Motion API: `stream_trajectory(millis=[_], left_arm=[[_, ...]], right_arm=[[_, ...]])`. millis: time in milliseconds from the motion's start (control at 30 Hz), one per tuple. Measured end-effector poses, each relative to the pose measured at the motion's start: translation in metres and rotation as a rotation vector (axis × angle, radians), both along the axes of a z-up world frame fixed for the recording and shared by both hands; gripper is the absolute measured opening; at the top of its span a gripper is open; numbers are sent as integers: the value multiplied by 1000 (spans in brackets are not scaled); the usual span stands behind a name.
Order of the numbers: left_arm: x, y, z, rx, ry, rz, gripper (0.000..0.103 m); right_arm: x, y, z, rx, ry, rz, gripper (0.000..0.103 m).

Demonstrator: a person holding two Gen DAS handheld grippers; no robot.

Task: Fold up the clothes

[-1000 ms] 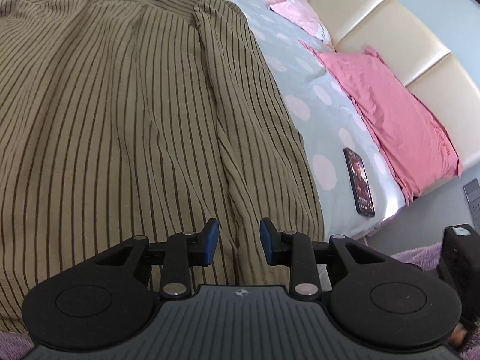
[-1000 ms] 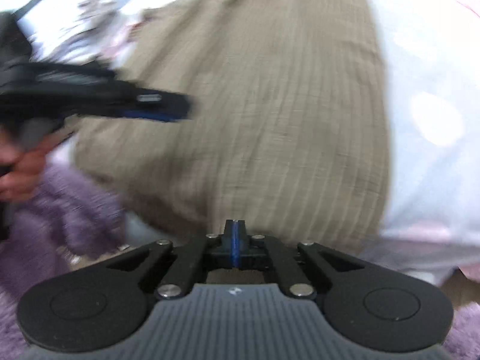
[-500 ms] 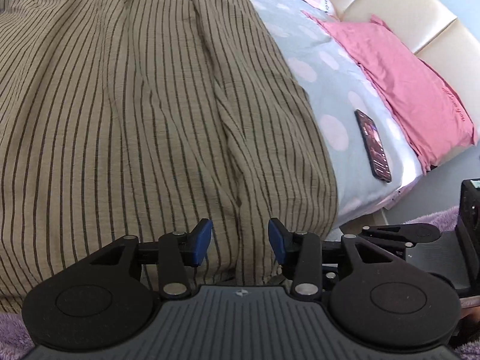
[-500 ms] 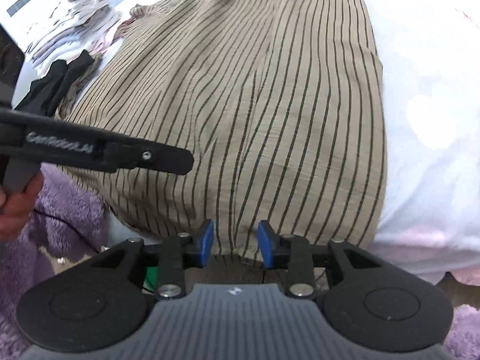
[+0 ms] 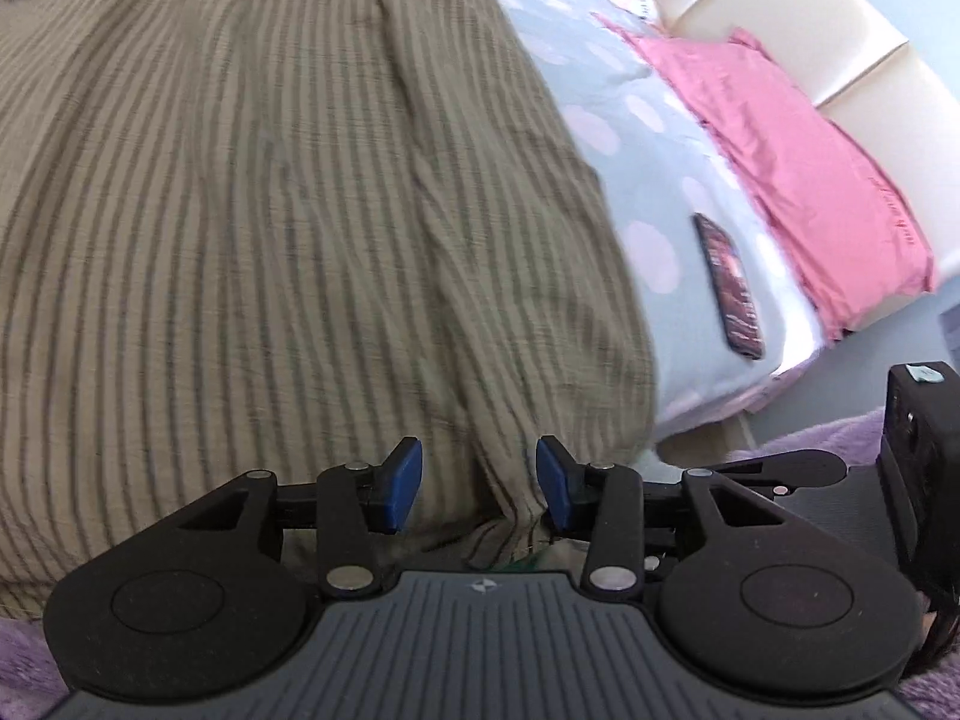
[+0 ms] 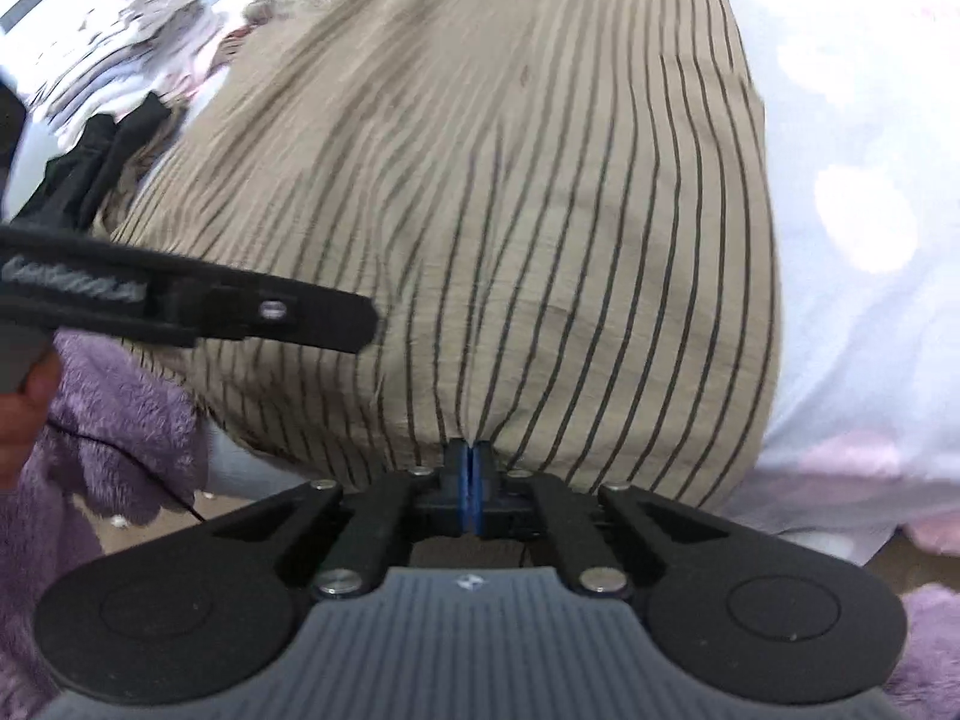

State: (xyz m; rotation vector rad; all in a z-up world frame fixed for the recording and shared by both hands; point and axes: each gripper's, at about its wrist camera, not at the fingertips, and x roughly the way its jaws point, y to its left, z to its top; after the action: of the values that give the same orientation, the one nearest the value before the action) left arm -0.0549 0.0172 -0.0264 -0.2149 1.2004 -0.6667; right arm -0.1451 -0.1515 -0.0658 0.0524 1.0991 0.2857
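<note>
A tan shirt with dark stripes (image 5: 270, 210) lies spread over the bed and hangs over its near edge. My left gripper (image 5: 479, 492) is open, its blue pads on either side of a raised fold at the shirt's hem. In the right wrist view the same shirt (image 6: 540, 210) fills the middle. My right gripper (image 6: 469, 483) is shut on the shirt's hem at the bed's edge. The left gripper's black body (image 6: 180, 300) reaches in from the left there.
A grey bedsheet with pale dots (image 5: 660, 192) covers the bed. A pink pillow (image 5: 798, 180) and a dark phone (image 5: 729, 285) lie right of the shirt. A pile of other clothes (image 6: 120, 72) lies at far left. Purple fleece (image 6: 108, 408) is below.
My right gripper opened, then shut on the shirt's hem. My left gripper moved closer to the hem and its jaws opened wider around the fold.
</note>
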Motion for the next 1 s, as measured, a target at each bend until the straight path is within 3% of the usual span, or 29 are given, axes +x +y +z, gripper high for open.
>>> stream_trajectory(millis=[133, 200, 433, 533, 800, 933, 1000], left_arm=[[0, -2, 3, -74, 29, 10, 39], [0, -3, 5, -83, 26, 13, 39], [1, -3, 5, -69, 31, 40, 39], [1, -5, 4, -63, 36, 28, 39], [0, -6, 2, -60, 51, 8, 39], [0, -6, 1, -56, 56, 7, 39], [-1, -6, 1, -56, 56, 5, 39]], right_arm=[[-14, 12, 17, -110, -104, 57, 1], [-15, 11, 18, -123, -109, 52, 1], [-8, -3, 7, -42, -5, -18, 2], [-12, -7, 10, 0, -17, -11, 2], [-15, -10, 8, -20, -8, -34, 2], [-15, -3, 1, -5, 23, -3, 9], [-16, -3, -4, -7, 45, -8, 20]])
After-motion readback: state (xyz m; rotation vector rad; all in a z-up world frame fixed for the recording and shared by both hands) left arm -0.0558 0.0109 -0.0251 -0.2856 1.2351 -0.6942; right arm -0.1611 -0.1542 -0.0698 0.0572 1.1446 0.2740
